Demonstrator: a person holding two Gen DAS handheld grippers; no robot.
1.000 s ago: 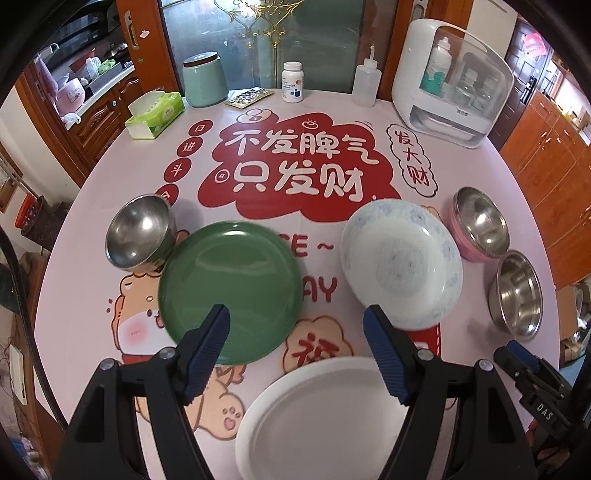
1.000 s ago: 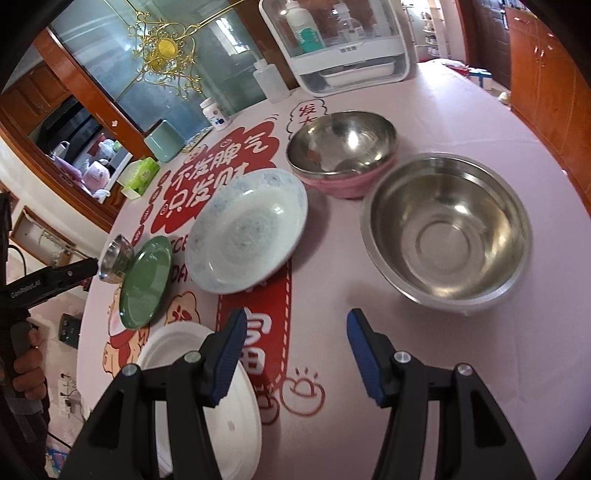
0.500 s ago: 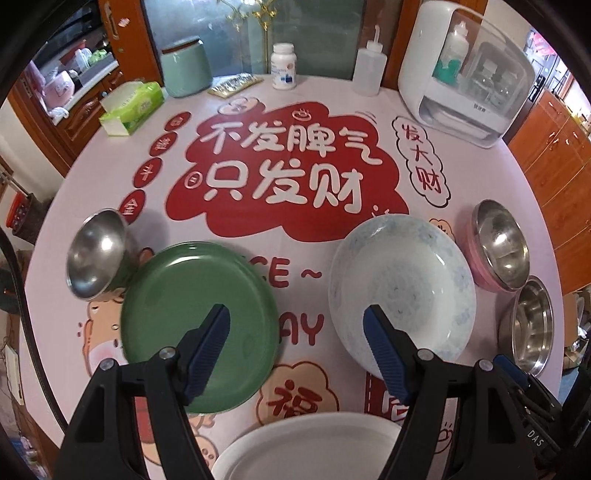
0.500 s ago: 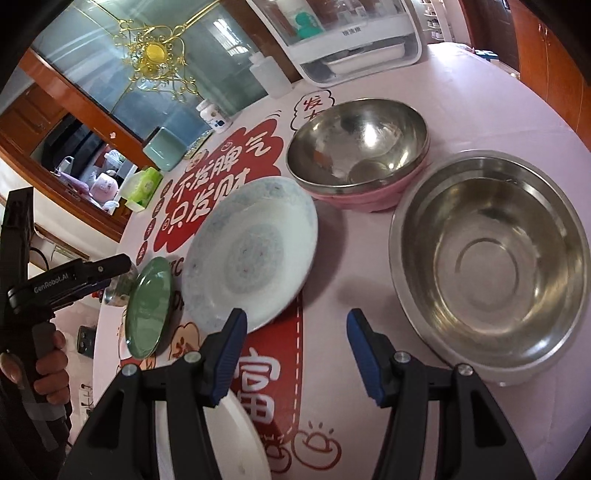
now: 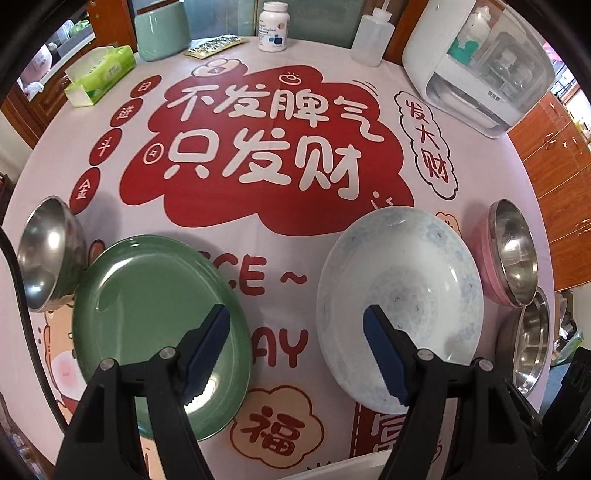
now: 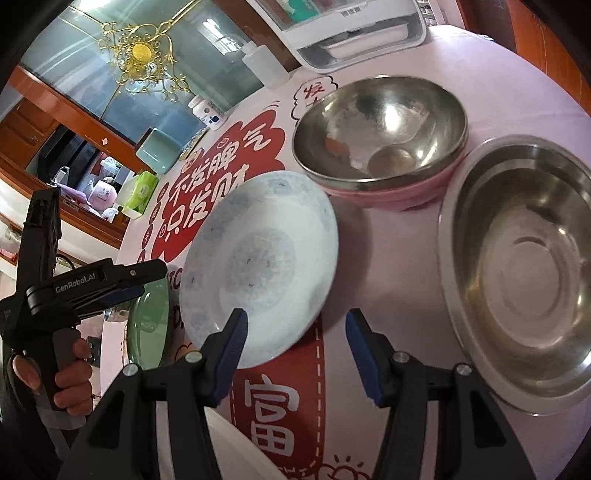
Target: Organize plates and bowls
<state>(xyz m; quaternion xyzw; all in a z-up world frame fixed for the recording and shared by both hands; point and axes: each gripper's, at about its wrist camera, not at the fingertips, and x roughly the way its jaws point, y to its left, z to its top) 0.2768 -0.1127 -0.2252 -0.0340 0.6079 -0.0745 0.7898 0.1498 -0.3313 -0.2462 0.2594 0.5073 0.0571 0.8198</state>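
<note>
- Evidently nothing is stacked yet: green plate (image 5: 155, 314) at 8 o'clock, patterned plate (image 5: 400, 306) at 4 o'clock, bowls apart.
- Left gripper (image 5: 297, 341) and right gripper (image 6: 295, 347) gape wide, empty.

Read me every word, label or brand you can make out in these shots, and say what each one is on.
"不发脾气 只发财": big red cloud on the tablecloth.
"发大财": small bubble on the cloth.
"日进斗金": red dots on the cloth.
"福": flower patch on the cloth.
"富": red band on the cloth.
"GenRobot.AI": side of the left gripper.
Pill bottle label and white appliance brand: too small to read.
</note>
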